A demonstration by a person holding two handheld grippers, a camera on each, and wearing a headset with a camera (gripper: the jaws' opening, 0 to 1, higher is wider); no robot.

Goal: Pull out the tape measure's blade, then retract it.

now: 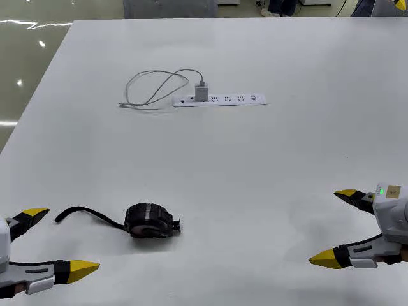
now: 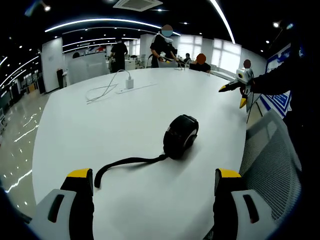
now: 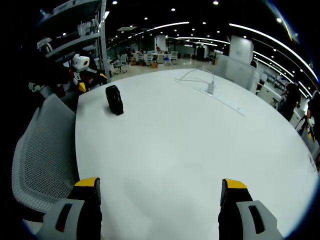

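Note:
A black tape measure (image 1: pixel 150 220) lies on the white table (image 1: pixel 255 159) near its front edge, its black wrist strap (image 1: pixel 86 212) trailing to the left. Its blade is inside the case. My left gripper (image 1: pixel 67 239) stands open at the lower left, a short way from the strap's end; in its own view the tape measure (image 2: pixel 181 136) sits ahead between the wide-apart yellow-tipped jaws (image 2: pixel 152 180). My right gripper (image 1: pixel 338 226) stands open at the lower right, far from the tape measure (image 3: pixel 114 99), with nothing between its fingers (image 3: pixel 159 187).
A white power strip (image 1: pixel 220 99) with a plugged-in charger (image 1: pixel 201 92) and a looped white cable (image 1: pixel 153 87) lies at the table's middle back. A grey mesh chair (image 3: pixel 40 150) stands at the table's near edge. People stand beyond the far side.

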